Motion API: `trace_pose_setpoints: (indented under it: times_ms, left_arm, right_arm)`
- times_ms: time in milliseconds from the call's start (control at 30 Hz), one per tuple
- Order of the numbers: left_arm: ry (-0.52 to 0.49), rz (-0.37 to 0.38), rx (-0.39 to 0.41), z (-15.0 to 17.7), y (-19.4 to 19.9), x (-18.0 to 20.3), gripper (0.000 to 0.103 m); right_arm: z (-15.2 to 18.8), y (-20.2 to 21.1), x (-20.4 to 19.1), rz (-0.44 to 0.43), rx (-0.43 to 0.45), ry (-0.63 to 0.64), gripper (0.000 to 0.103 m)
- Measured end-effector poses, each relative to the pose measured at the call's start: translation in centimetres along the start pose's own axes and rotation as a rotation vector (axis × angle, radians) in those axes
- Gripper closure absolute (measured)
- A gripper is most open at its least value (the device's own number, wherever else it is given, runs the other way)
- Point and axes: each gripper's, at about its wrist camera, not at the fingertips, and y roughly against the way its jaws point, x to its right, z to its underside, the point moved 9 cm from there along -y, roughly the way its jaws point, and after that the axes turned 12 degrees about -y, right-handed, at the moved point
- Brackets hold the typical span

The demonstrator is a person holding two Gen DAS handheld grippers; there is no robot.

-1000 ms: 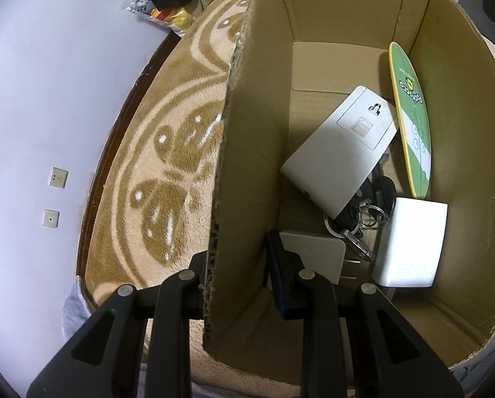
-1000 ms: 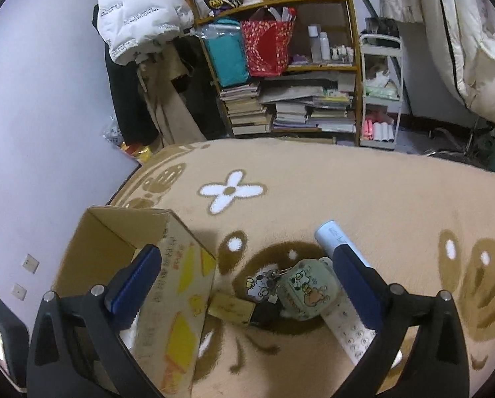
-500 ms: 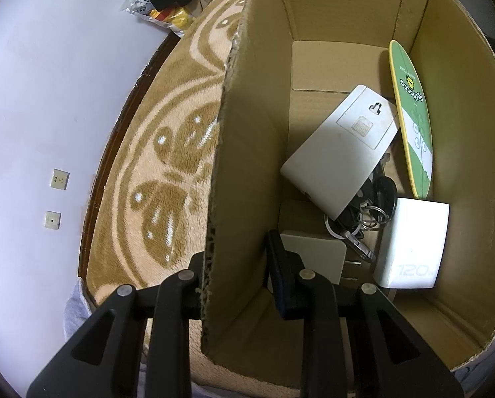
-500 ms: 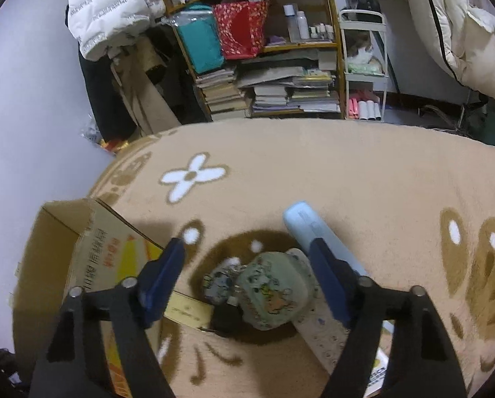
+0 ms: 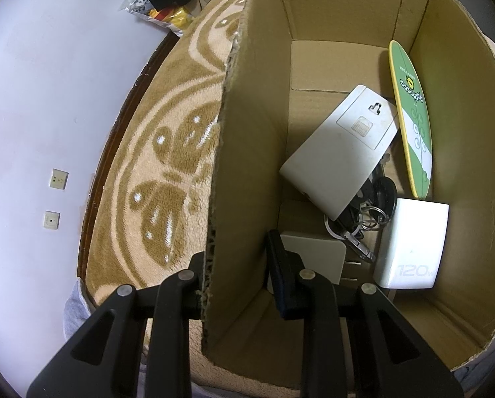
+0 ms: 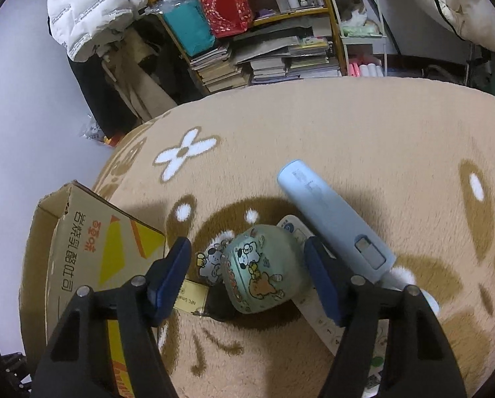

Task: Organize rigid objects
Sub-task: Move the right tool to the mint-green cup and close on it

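My left gripper [image 5: 236, 267] is shut on the near left wall of the open cardboard box [image 5: 247, 152], one finger outside and one inside. Inside lie a flat white device [image 5: 340, 146], a green oval board [image 5: 413, 122], a white 120W charger [image 5: 413, 245], a bunch of keys [image 5: 363, 212] and a small white block [image 5: 314, 255]. My right gripper [image 6: 247, 278] is open, low over the carpet, its blue pads on either side of a round green cartoon case [image 6: 264, 268]. A cartoon charm [image 6: 211, 262] and a gold tag [image 6: 191, 298] lie at the case's left.
A light blue remote [image 6: 333, 219] lies right of the case, over a white remote [image 6: 317, 308]. The cardboard box [image 6: 81, 248] stands at the left on the beige patterned carpet [image 6: 347, 139]. Cluttered shelves with books [image 6: 264, 59] and a white jacket [image 6: 88, 10] fill the far side.
My right gripper has dropped closer to the green case and narrowed around it. The left gripper and the box have barely moved.
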Motion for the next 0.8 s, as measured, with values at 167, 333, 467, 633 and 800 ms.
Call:
trace_pose_setpoints:
  times_ms: [167, 333, 467, 633, 800]
  left_arm:
    - [-0.002, -0.002, 0.000, 0.0, 0.0, 0.0, 0.078]
    - [-0.001, -0.003, 0.001, 0.0, 0.0, 0.0, 0.078]
    - [-0.005, -0.007, 0.001, 0.0, 0.1, 0.1, 0.078]
    - [0.001, -0.002, 0.002, 0.1, 0.1, 0.1, 0.078]
    - [-0.002, -0.004, 0.001, 0.0, 0.3, 0.0, 0.078]
  right_arm:
    - [0.4, -0.4, -0.4, 0.054, 0.006, 0.061, 0.028]
    - [1.1, -1.3, -0.5, 0.114, 0.003, 0.110, 0.031]
    - [1.1, -1.5, -0.5, 0.134, 0.003, 0.135, 0.031]
    - [1.4, -1.7, -0.7, 0.177, 0.012, 0.189, 0.032]
    - [1.5, -1.7, -0.7, 0.234, 0.039, 0.223, 0.037]
